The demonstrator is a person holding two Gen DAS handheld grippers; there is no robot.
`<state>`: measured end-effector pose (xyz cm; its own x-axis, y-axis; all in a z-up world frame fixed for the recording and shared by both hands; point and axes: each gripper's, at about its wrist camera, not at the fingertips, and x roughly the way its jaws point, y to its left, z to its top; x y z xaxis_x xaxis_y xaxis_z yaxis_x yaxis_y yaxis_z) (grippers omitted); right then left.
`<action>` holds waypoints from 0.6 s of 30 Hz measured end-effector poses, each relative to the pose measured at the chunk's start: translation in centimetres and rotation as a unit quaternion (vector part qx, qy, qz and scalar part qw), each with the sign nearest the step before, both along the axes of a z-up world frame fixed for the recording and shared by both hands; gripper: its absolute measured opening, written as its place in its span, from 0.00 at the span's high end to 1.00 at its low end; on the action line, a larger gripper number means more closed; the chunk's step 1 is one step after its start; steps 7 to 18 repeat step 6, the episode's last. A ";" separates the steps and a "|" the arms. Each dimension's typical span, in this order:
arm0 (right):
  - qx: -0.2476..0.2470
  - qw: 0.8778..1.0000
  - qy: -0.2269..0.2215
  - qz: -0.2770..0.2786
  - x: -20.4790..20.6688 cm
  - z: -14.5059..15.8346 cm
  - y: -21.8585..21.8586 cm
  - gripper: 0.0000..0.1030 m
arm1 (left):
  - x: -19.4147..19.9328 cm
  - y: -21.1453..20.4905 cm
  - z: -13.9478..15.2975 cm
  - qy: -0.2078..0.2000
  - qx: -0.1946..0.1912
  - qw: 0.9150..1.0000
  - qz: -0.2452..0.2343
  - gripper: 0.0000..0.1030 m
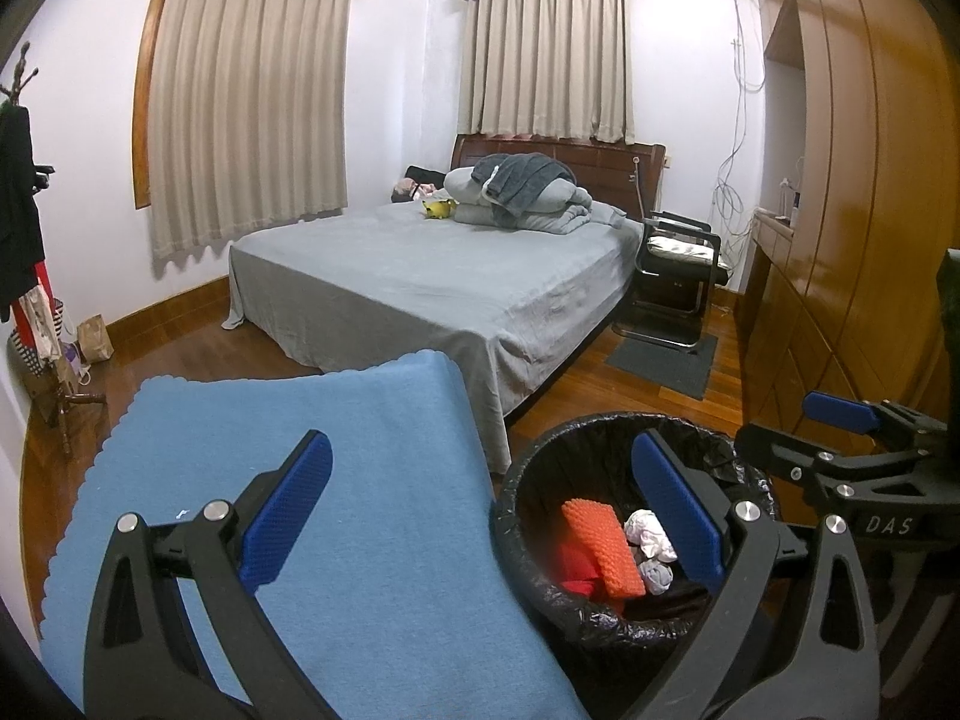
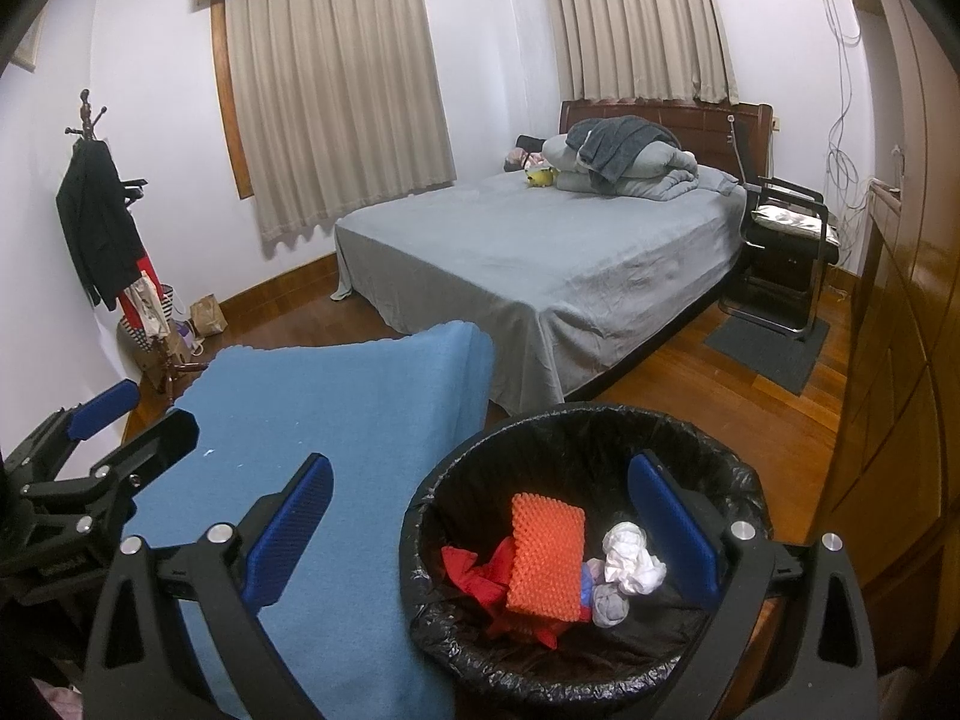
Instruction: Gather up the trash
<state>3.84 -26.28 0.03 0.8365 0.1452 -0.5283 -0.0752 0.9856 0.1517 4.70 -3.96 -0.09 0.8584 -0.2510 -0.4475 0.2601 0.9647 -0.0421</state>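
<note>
A black-lined trash bin (image 2: 576,432) stands on the floor beside a blue cloth-covered surface (image 2: 336,420). It holds an orange textured sponge (image 2: 546,558), red scraps (image 2: 474,570), a white crumpled paper (image 2: 630,558) and a grey wad (image 2: 609,606). My right gripper (image 2: 480,528) is open and empty, hovering over the bin's near rim. My left gripper (image 1: 480,510) is open and empty, between the blue cloth (image 1: 312,480) and the bin (image 1: 606,426). The bin's sponge (image 1: 600,546) and white paper (image 1: 651,534) show there too. The right gripper (image 1: 840,438) shows at the right of the left wrist view.
A bed with a grey sheet (image 2: 540,252) lies beyond. A black chair (image 2: 786,240) and dark mat (image 2: 768,348) stand by wooden wardrobes (image 2: 900,360). A coat rack (image 2: 102,228) and bags (image 2: 207,315) stand at the left wall.
</note>
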 end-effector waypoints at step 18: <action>0.000 1.000 0.002 0.000 0.0 0.0 0.0 0.06 | -0.2 0.2 -0.3 0.001 0.001 1.000 -0.001 0.06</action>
